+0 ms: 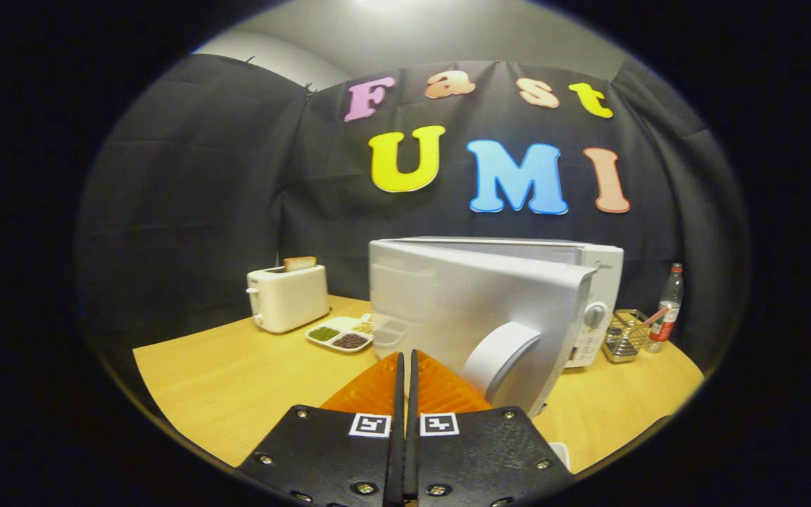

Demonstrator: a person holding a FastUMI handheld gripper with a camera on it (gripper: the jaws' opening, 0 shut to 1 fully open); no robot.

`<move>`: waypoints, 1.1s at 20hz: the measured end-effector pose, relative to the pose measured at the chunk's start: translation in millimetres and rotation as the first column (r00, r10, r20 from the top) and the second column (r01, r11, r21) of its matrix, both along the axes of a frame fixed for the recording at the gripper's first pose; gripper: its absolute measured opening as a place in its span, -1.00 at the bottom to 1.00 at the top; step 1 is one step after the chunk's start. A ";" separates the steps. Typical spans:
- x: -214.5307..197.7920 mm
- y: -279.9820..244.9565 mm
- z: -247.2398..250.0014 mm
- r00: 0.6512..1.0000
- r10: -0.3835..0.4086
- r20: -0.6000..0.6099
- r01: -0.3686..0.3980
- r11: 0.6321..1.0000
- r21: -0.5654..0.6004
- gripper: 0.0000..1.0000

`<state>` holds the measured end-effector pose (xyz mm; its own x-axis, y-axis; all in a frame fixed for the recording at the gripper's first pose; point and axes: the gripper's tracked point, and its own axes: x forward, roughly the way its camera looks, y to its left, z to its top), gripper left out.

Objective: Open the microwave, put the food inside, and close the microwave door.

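A light wooden table fills the lower half of the frame, its near edge curving across the bottom. At centre left a white toaster stands on it with a slice of bread poking out of the top. Just right of that lies a white divided plate with small heaps of food. The white microwave sits at centre right, its door swung partly open. At the right edge stand a wire basket and a clear bottle with a red label.
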<state>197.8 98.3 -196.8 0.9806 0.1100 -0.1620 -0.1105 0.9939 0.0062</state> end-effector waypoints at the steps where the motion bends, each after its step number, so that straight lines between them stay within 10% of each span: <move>1: 6.3 -15.1 1.2 1.000 -0.028 0.001 0.028 1.000 -0.001 -0.98; 22: 138.9 -133.9 -1.7 0.957 -0.290 0.030 0.291 0.948 -0.127 -0.98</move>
